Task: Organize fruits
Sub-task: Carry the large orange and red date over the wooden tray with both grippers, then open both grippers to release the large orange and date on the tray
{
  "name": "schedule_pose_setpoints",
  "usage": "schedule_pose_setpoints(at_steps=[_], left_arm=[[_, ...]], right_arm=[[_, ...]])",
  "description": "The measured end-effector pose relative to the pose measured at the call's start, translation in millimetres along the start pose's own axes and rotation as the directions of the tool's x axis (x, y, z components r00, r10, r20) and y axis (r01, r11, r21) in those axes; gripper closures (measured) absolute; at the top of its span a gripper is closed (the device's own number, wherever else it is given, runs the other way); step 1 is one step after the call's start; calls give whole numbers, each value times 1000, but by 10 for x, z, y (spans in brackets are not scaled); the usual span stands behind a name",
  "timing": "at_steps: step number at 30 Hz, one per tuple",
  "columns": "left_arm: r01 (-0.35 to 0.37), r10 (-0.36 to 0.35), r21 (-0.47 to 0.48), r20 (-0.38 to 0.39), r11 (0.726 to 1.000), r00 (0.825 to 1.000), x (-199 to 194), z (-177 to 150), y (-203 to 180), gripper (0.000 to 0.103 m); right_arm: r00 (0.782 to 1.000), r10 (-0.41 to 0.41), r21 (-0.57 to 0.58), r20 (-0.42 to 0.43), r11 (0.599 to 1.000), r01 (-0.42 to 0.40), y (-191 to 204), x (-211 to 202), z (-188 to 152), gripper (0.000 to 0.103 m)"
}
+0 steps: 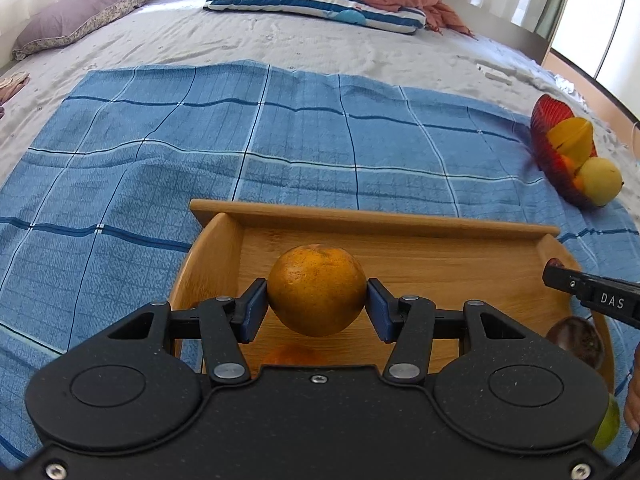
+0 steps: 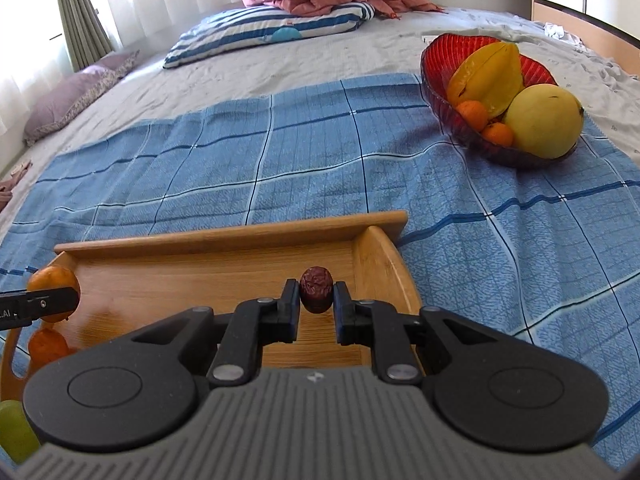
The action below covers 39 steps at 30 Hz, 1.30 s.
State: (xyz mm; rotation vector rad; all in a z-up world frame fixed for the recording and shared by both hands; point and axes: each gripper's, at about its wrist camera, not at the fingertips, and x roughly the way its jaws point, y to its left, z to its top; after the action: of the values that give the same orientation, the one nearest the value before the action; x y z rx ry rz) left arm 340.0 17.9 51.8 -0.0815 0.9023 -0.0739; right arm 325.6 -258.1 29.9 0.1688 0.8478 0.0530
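My left gripper is shut on an orange, held just above the floor of a wooden tray. A second orange fruit lies under it, mostly hidden. My right gripper is shut on a small wrinkled dark-red date over the tray's right end. The right gripper's tip with the date shows at the right edge of the left wrist view. In the right wrist view the orange and the left gripper's finger appear at the left.
A red glass bowl with a starfruit, a yellow fruit and small oranges stands far right on the blue checked cloth. A dark passion fruit and a green fruit lie near the tray's right. Pillows lie at the bed's far end.
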Motion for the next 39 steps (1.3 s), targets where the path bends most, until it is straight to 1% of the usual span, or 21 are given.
schedule_pose_setpoints(at_steps=[10,14,22,29,34,36,38,39], left_arm=[[-14,14,-1,-18,1000,1000,88,-19,-2,53],[-21,21,3,-25,1000,999,109,-30,-13,53],[-26,26,16,-23,1000,999,117,-35,-28,53],[-24,24,11,-26,1000,999,119,-35,-25,52],[-30,31,22,-27,999,999,116,-32,-38,52],[-32,33,23,-26,999,999,113,-28,-42,51],[-39,39,25,-20,999,999,96,-19,-50,49],[-40,41,27,-16,999,999,83,-10,-54,45]], right_arm=[[999,-2,-5,-42,1000,2,7,122,1,81],[998,-20,-21,-56,1000,19,20,147,4,81],[998,-14,-18,-56,1000,13,4,148,3,82],[998,-10,-23,-58,1000,9,4,151,5,76],[998,-15,-30,-61,999,13,25,155,8,74],[998,-13,-28,-63,1000,12,28,153,12,71],[998,-11,-27,-64,1000,9,29,149,16,65],[998,-10,-29,-61,1000,8,32,141,17,65]])
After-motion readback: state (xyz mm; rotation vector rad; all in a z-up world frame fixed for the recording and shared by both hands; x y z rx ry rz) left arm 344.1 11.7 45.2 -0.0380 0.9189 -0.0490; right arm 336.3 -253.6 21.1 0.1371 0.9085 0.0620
